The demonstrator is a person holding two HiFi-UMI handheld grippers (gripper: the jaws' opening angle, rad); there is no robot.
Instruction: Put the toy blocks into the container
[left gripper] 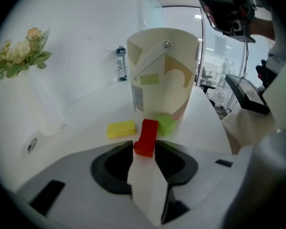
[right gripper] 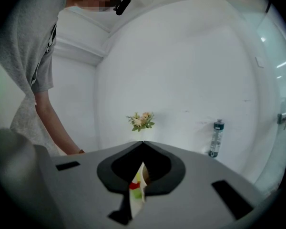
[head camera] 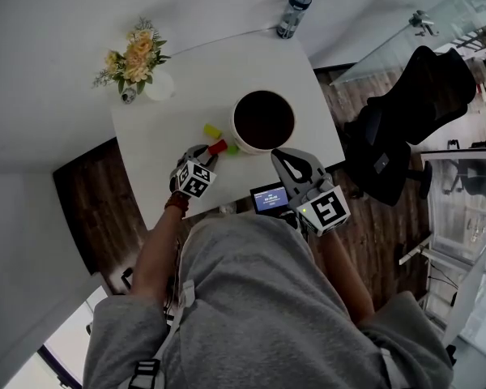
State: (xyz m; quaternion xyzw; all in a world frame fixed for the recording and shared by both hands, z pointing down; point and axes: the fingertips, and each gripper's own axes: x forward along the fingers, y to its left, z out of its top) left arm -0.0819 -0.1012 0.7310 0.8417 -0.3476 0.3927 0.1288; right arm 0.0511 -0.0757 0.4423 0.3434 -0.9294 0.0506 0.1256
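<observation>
You stand at a white table. A black chair is off to your right, away from the table. On the table is the big round container. It is upright and its top is open.

Your left gripper points at the container from close by. Its jaws press the two sides of the red block, so it is gripping that block. The block sticks out toward the container.

Your right gripper is in the air by the near side of the container. Its jaw tips touch, so it is closed with nothing in it.

Flowers sit at the far left corner. A water bottle stands at the far edge.

The yellow block lies on the table, left of the red one. The green block sits at the foot of the container, just right of the red one.
</observation>
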